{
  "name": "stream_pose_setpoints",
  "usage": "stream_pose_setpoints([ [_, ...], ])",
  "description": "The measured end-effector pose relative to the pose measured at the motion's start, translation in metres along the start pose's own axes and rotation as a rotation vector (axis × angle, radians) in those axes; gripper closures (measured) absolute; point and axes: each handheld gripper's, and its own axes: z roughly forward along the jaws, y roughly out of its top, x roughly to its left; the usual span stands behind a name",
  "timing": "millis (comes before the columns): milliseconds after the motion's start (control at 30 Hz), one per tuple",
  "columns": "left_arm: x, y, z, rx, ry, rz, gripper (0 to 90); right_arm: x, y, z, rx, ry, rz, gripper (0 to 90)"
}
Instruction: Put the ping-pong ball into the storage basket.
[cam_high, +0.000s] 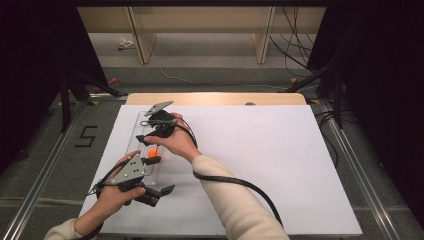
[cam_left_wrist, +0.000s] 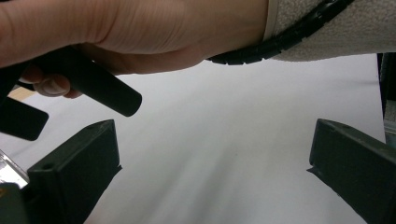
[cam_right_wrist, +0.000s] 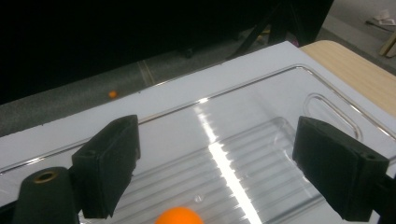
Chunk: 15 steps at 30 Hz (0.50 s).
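**Lab / recording rig, not a home**

Looks like a test cell. White sheet (cam_high: 260, 165) laid over a wooden table (cam_high: 215, 98), the table boxed in by aluminium rails (cam_high: 45, 175) on a grey carpet floor (cam_high: 40, 150). Black curtains (cam_high: 35, 60) hang on both sides, with black stand legs (cam_high: 67, 100) at the corners. Loose cables (cam_high: 292, 42) run along the back by plain wooden shelving (cam_high: 200, 22). A "5" (cam_high: 86, 136) is taped on the floor, station-marker style.

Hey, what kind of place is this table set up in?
Probably a lab recording rig: a white-covered table, black stands beside it, loose cables on the floor, a number marked on the floor.
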Motion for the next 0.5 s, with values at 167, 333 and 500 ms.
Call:
stream_pose_setpoints([
  [167, 0.0, 0.0, 0.0, -0.001, 0.001, -0.001, 1.1, -0.002, -0.003, -0.007, -0.01, -0.008, 0.011, 16.1],
  [333, 0.0, 0.0, 0.0, 0.0, 0.0, 0.0, 1.1, -0.004, -0.007, -0.013, -0.021, -0.016, 0.026, 16.1],
  [500, 0.0, 0.0, 0.0, -0.001, -0.001, -0.002, 1.1, -0.007, -0.011, -0.021, -0.025, -0.023, 0.033, 16.1],
])
